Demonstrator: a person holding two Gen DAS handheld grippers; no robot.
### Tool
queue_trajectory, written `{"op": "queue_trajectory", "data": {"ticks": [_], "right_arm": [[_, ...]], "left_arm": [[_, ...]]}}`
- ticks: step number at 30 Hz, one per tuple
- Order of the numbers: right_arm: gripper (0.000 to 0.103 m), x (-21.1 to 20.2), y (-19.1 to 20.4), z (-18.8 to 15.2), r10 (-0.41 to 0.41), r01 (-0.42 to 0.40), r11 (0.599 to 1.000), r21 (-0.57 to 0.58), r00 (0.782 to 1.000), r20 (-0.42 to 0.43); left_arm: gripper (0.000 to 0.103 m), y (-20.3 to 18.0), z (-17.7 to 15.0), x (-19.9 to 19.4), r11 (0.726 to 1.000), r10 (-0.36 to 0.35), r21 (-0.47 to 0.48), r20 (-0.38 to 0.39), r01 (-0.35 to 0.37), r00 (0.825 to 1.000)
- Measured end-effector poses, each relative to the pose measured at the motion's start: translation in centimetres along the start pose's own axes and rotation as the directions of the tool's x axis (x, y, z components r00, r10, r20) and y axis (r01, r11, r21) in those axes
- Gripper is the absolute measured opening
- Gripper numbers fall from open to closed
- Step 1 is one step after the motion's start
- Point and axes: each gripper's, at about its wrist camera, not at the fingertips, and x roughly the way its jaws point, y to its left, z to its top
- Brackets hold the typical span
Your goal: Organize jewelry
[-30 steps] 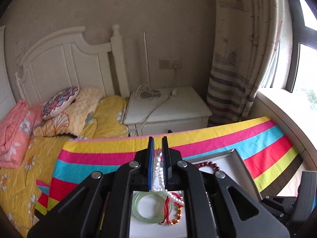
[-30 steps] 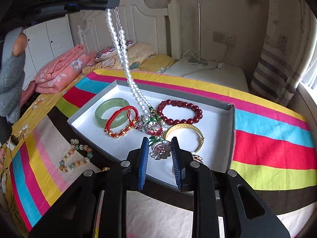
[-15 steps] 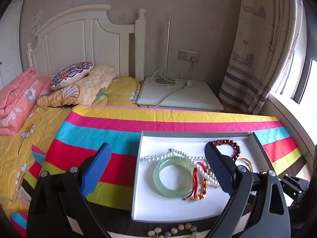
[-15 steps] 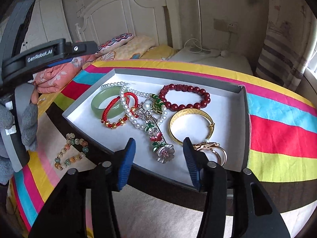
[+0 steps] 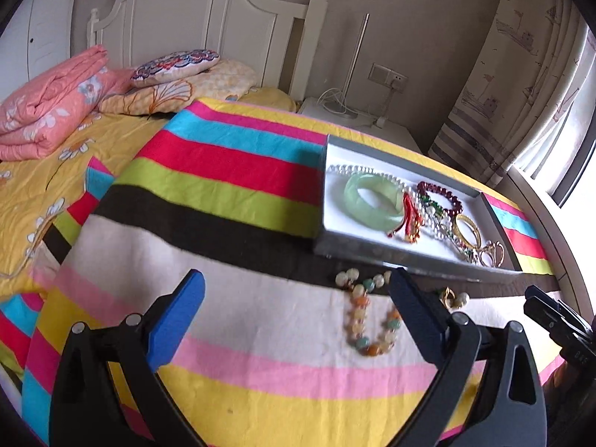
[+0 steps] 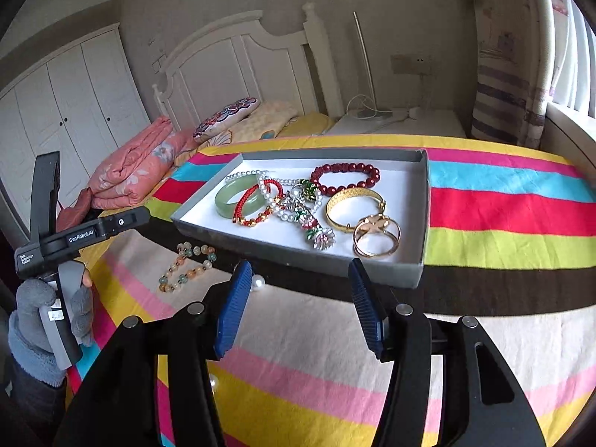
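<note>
A grey tray (image 6: 413,272) with a white floor lies on the striped blanket and also shows in the left wrist view (image 5: 348,251). In it lie a green jade bangle (image 6: 240,195), a red cord bracelet (image 6: 257,205), a pearl necklace (image 6: 270,193) with a flower pendant (image 6: 322,238), a dark red bead bracelet (image 6: 346,178), a gold bangle (image 6: 352,205) and a gold ring piece (image 6: 376,236). A pastel bead bracelet (image 5: 367,320) lies on the blanket before the tray, near a loose pearl (image 6: 257,282). My left gripper (image 5: 294,285) is open and empty, low over the blanket. My right gripper (image 6: 298,275) is open and empty.
The striped blanket (image 5: 223,171) covers a bed with a folded pink quilt (image 5: 52,100), pillows (image 5: 175,63) and a white headboard (image 5: 208,29). A white nightstand (image 6: 402,123) stands behind, curtains (image 5: 521,74) at the right. The gloved hand holding the left gripper (image 6: 48,260) shows at left.
My left gripper let go of the pearl necklace, which now lies in the tray, then drew back and left toward the bead bracelet. My right gripper opened wider and backed away.
</note>
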Motion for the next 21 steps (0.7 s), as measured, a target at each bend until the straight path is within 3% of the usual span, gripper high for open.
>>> {"op": "queue_trajectory", "data": {"ticks": [4,8,13,16,19,21], "right_arm": [[0.053,-0.3,0.8,-1.5,0.008,-0.008,1.0,-0.006,0.999,-0.033],[0.053,-0.2,3.0,-2.5,0.031,-0.034,0.998,-0.047,0.998,-0.046],[0.055,0.0,4.0,-2.9,0.027,-0.031,0.997,-0.064,0.998,-0.057],[0.055,0.2,3.6,-2.9,0.019,-0.022,0.999,-0.043,0.998,-0.066],[0.055,0.2,3.5,-2.8,0.022,-0.025,0.999,-0.037,0.998,-0.067],[0.055,0.2,3.4,-2.9,0.027,-0.029,0.999,-0.033,0.997,-0.068]], "left_arm": [[0.098,1.2,-2.6,-0.4,1.0,0.01,-0.011,-0.022,-0.01,1.0],[0.098,1.8,-3.1,-0.8,0.999,-0.025,-0.033,-0.019,0.024,1.0],[0.098,-1.4,-3.4,-1.0,0.988,-0.048,0.144,-0.025,0.051,0.999],[0.091,-3.7,-3.1,0.1,0.972,-0.061,0.224,-0.077,0.077,0.995],[0.076,-5.8,-2.8,1.6,0.954,-0.067,0.281,-0.147,0.107,0.987],[0.067,-7.2,-2.5,2.1,0.944,-0.048,0.315,-0.152,0.094,0.987]]}}
